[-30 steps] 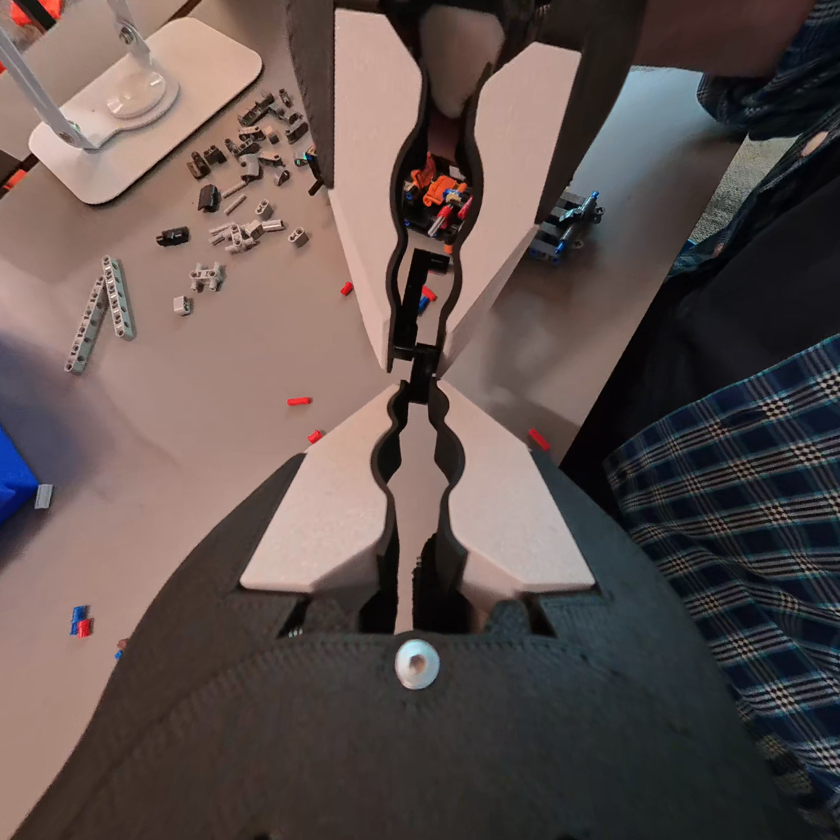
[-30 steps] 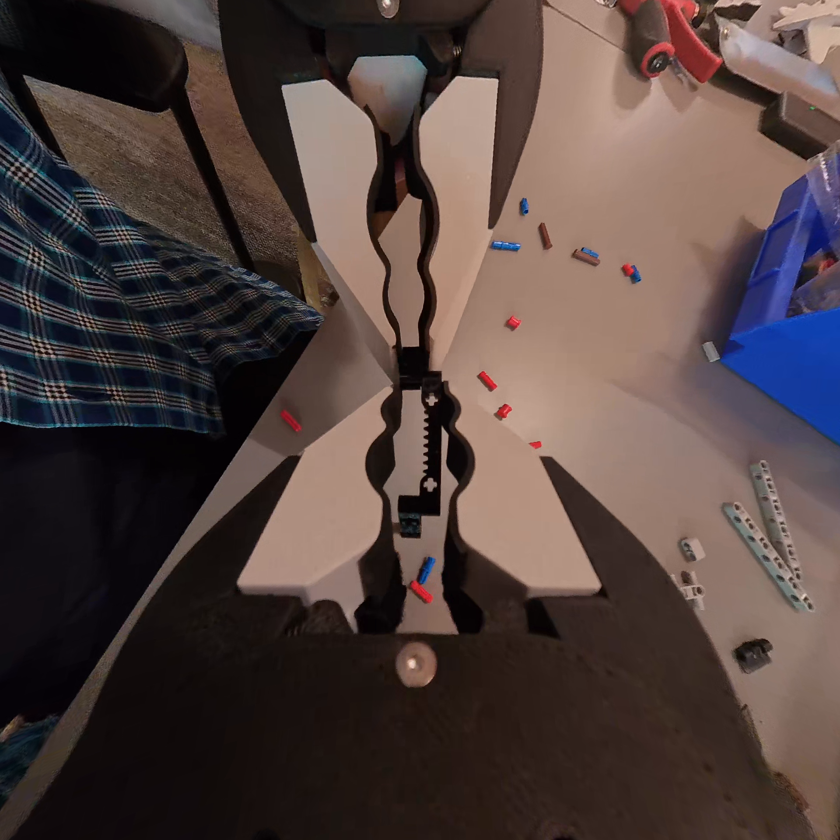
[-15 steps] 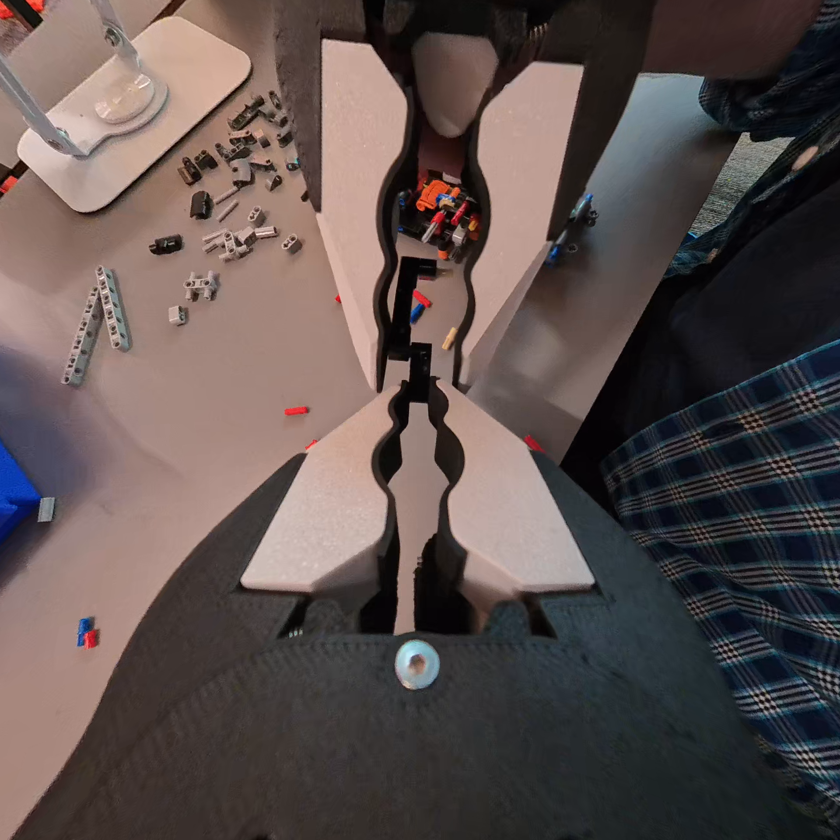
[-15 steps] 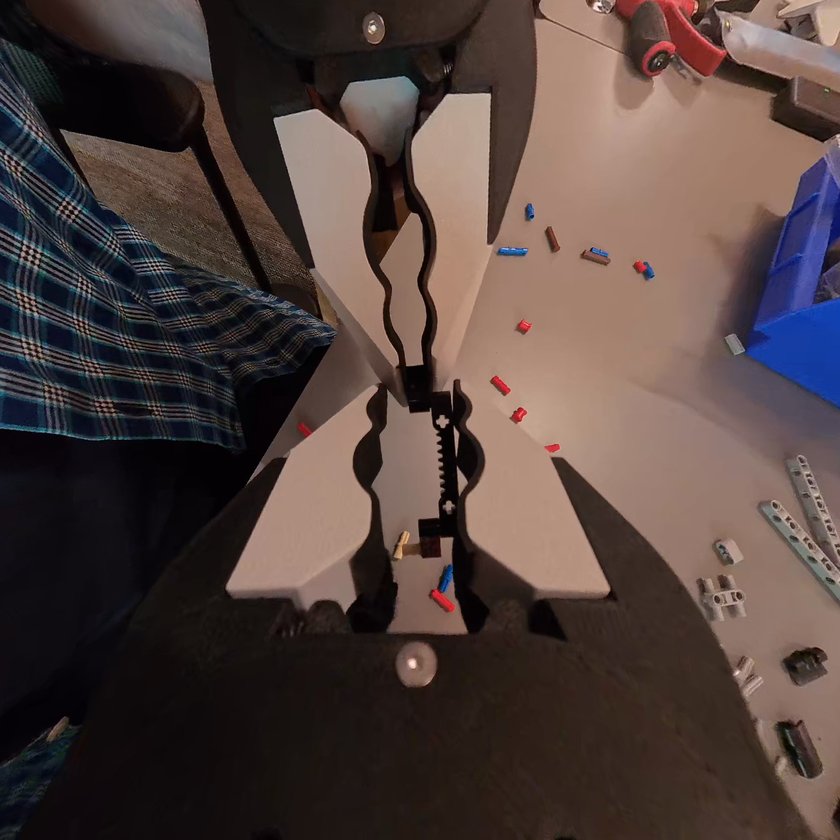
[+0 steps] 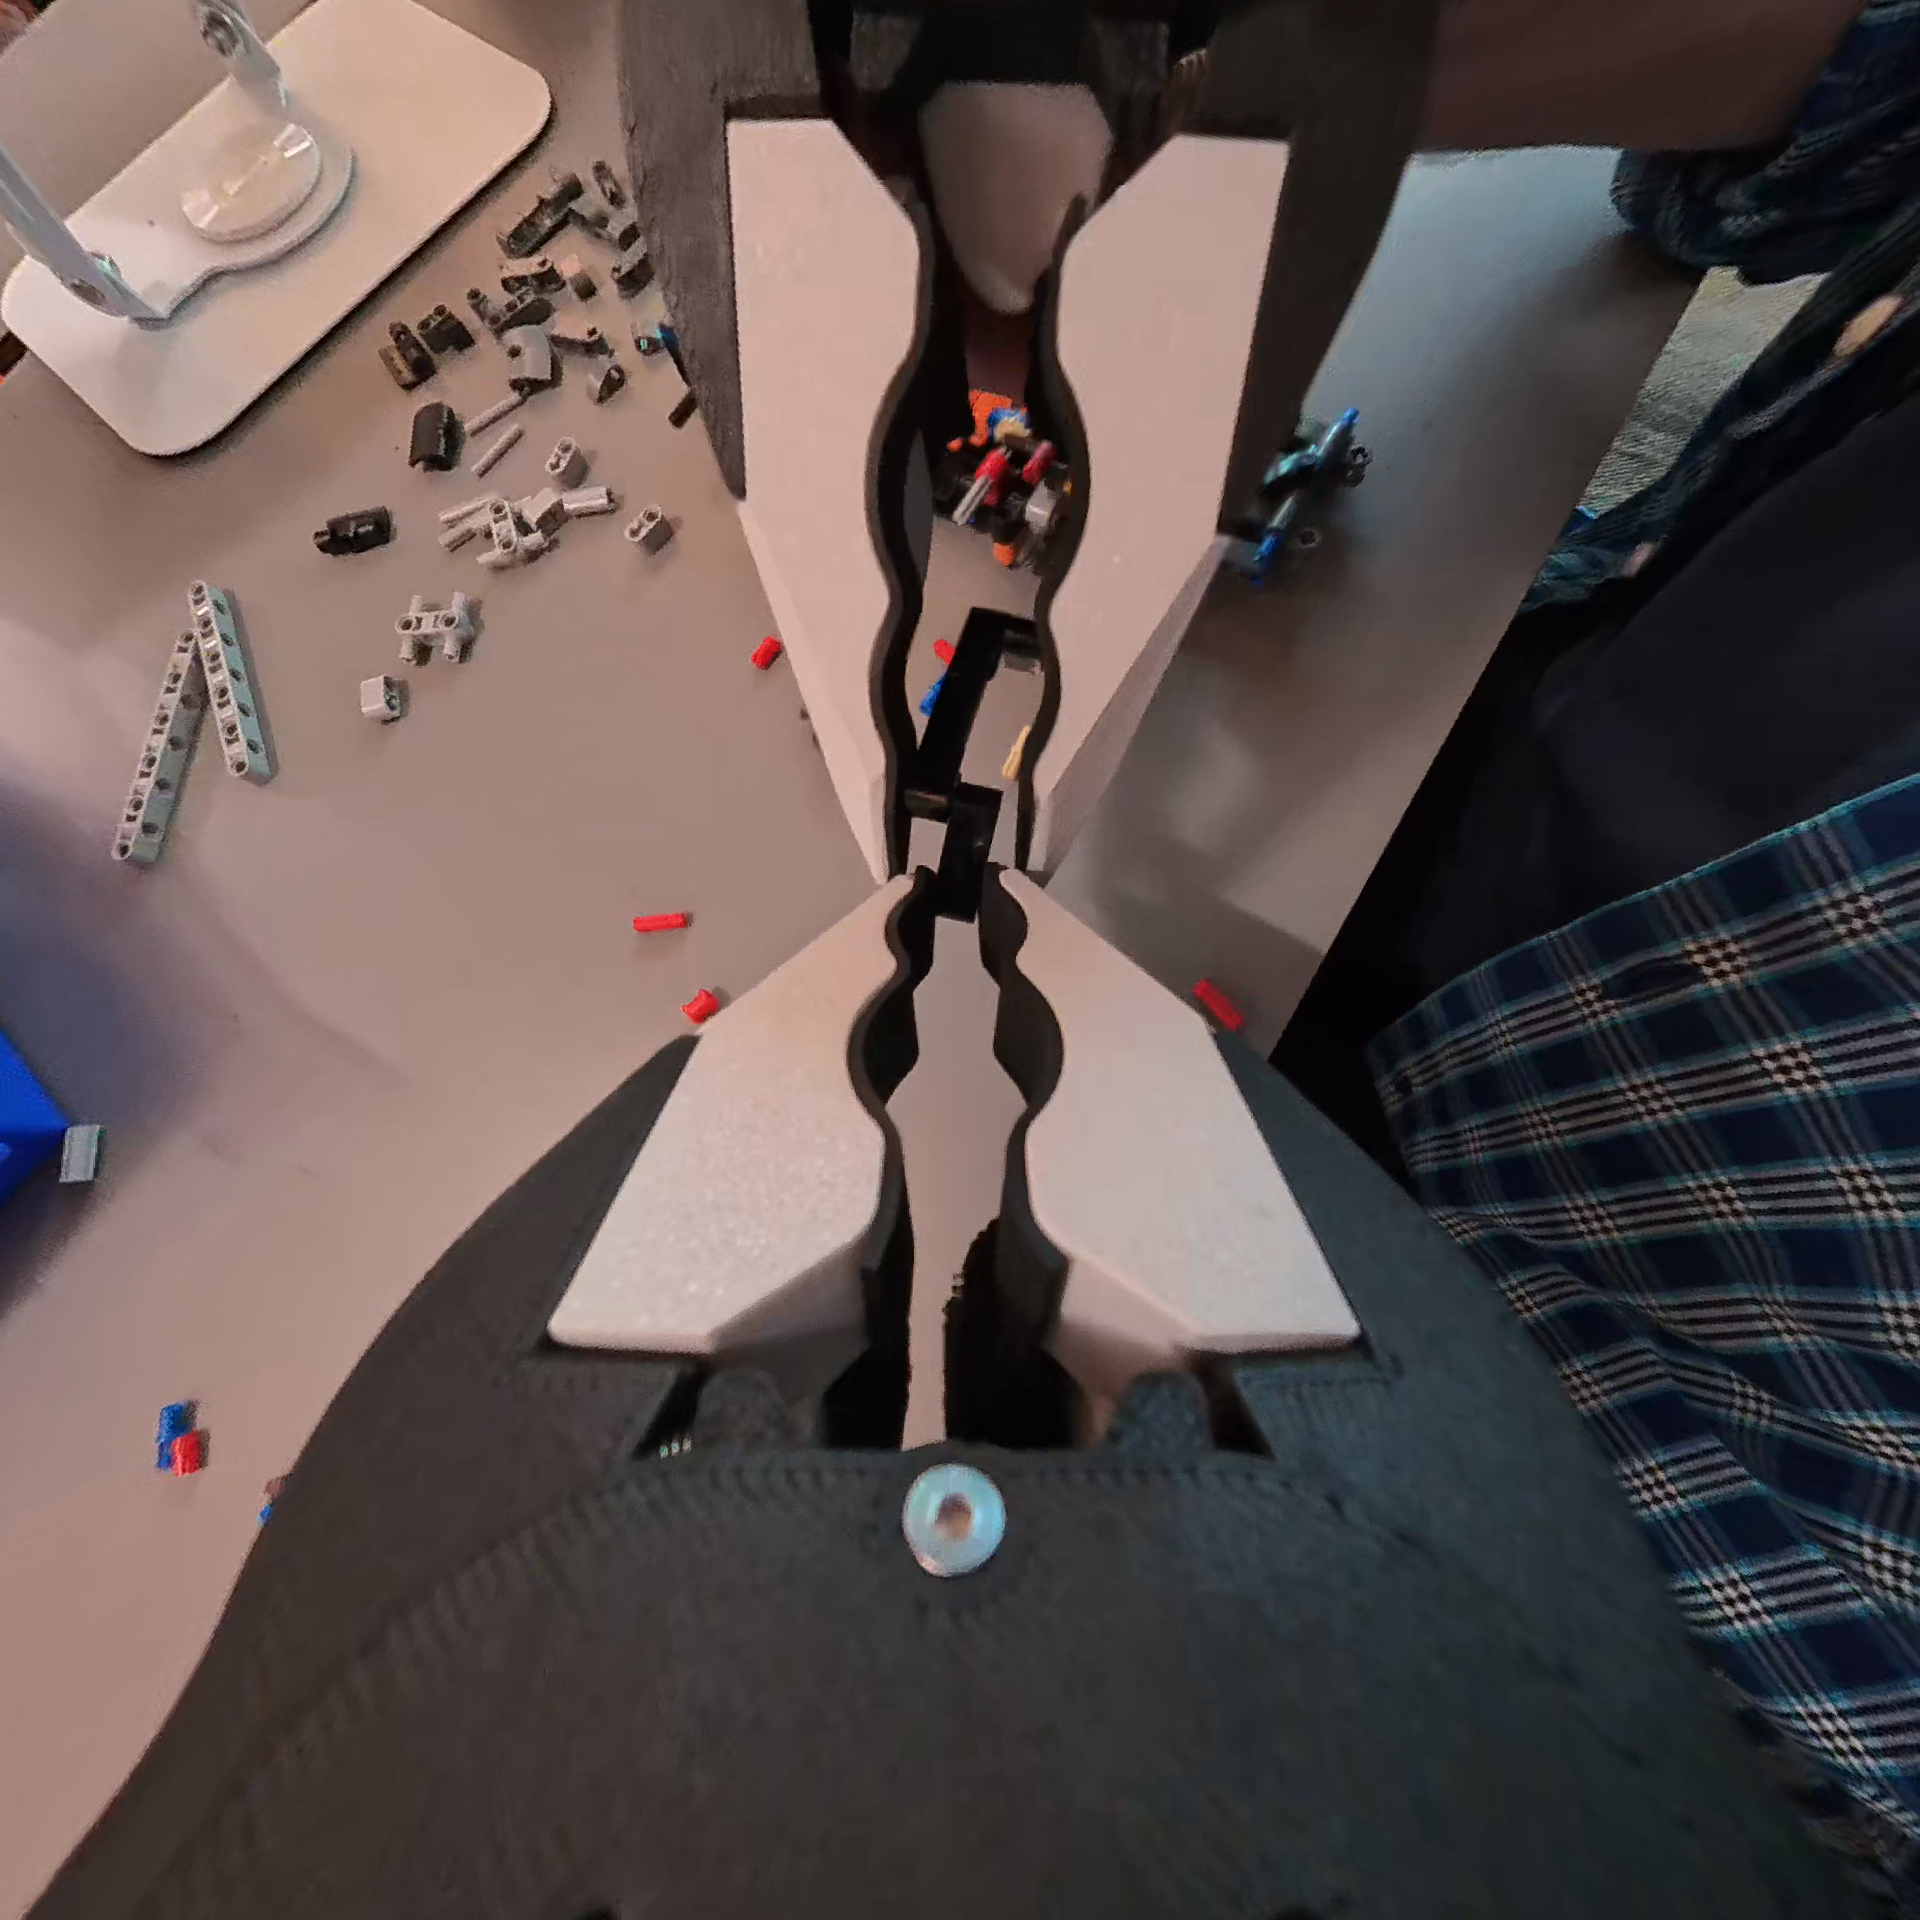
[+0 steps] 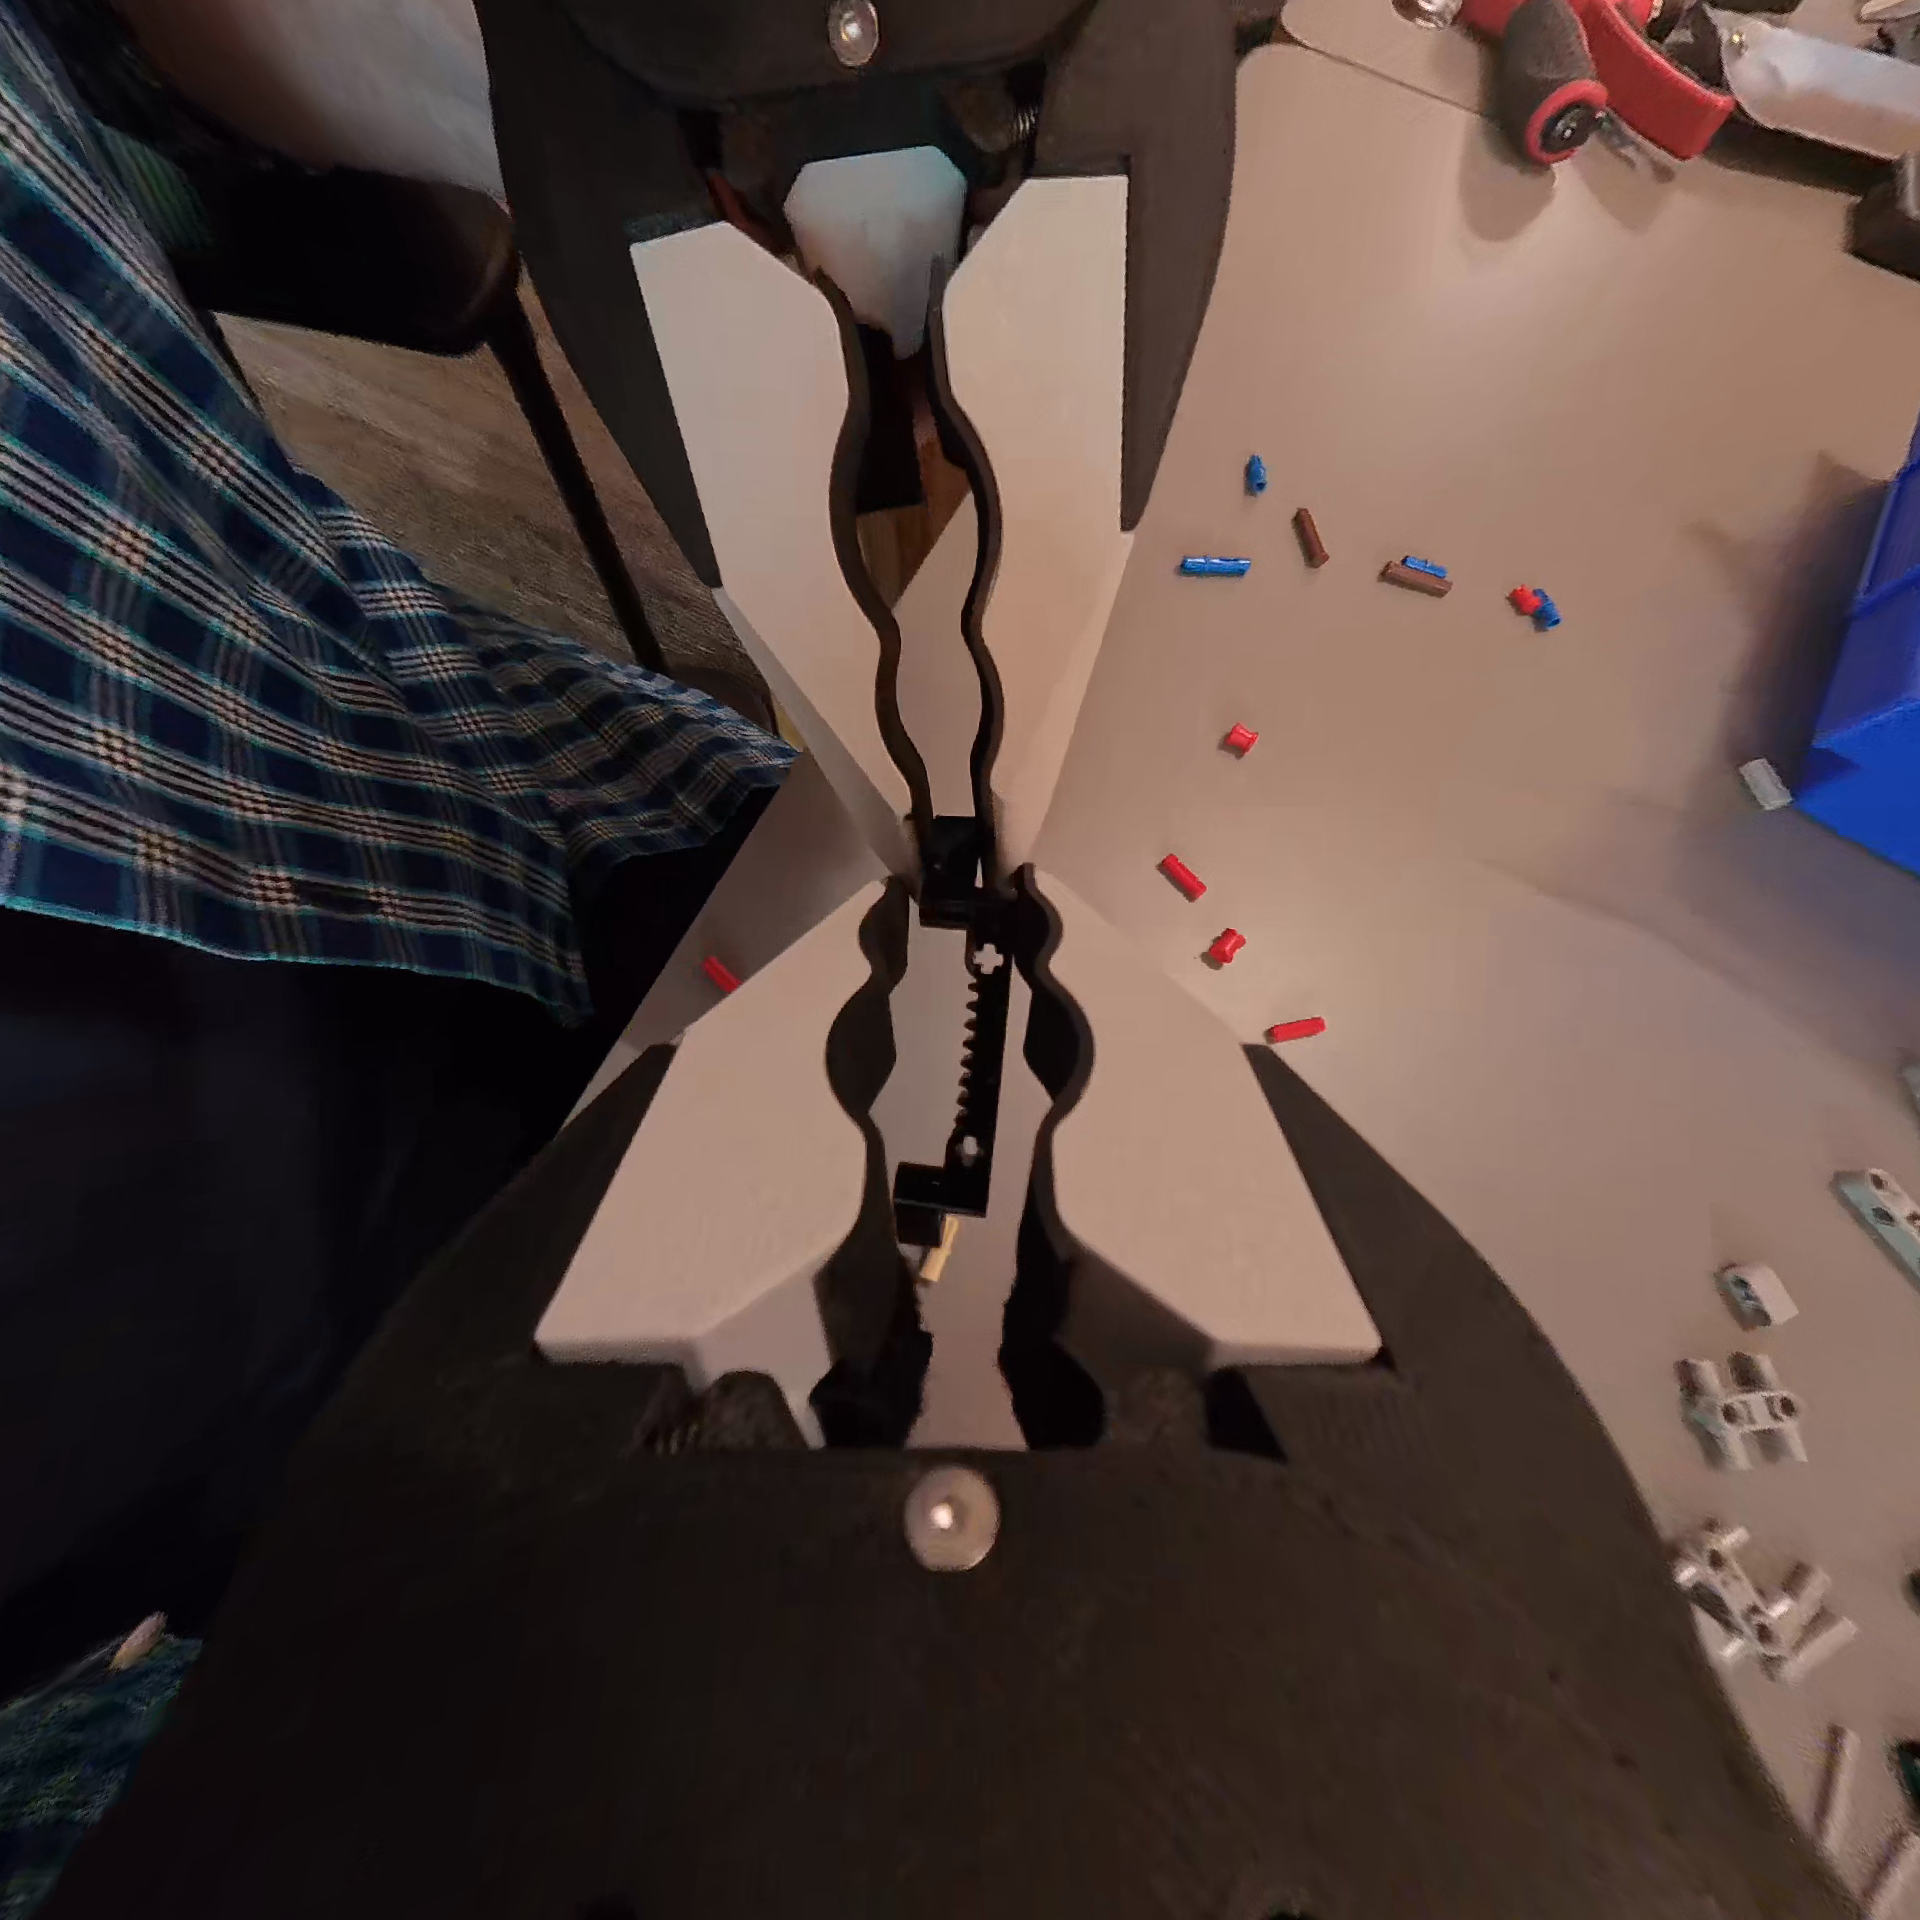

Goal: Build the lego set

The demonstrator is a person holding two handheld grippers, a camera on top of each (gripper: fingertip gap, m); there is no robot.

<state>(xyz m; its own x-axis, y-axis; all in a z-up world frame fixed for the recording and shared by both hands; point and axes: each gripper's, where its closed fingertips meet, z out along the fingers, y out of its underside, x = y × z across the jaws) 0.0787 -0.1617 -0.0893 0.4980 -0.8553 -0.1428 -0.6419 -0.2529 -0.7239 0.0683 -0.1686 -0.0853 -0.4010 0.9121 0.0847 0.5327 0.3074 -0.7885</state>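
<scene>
My two grippers meet tip to tip above the table's near edge. My left gripper (image 5: pixel 956 888) is shut on a small black connector (image 5: pixel 964 847), which is joined to the end of a black toothed rack (image 5: pixel 961 707). In the right wrist view the rack (image 6: pixel 982 1049) runs slightly tilted down the gap between my right gripper's fingers, hanging from the connector (image 6: pixel 951 857). My right gripper (image 6: pixel 961 894) is open a little, its jaws standing wider than the rack. A partly built orange and red model (image 5: pixel 1003 478) lies on the table beyond.
Loose grey and black parts (image 5: pixel 520 343), grey beams (image 5: pixel 197 717) and red pins (image 5: pixel 661 921) lie scattered to the left. A white stand base (image 5: pixel 270 208) is at the far left, a blue bin (image 6: pixel 1870 727) to the right. A person's plaid sleeve (image 5: pixel 1662 1247) is beside the table edge. Less than 4 cm separates the two grippers' tips.
My right gripper's jaws have spread apart and let go of the rack. The rack now hangs tilted from the connector in my left gripper. The left gripper stays shut.
</scene>
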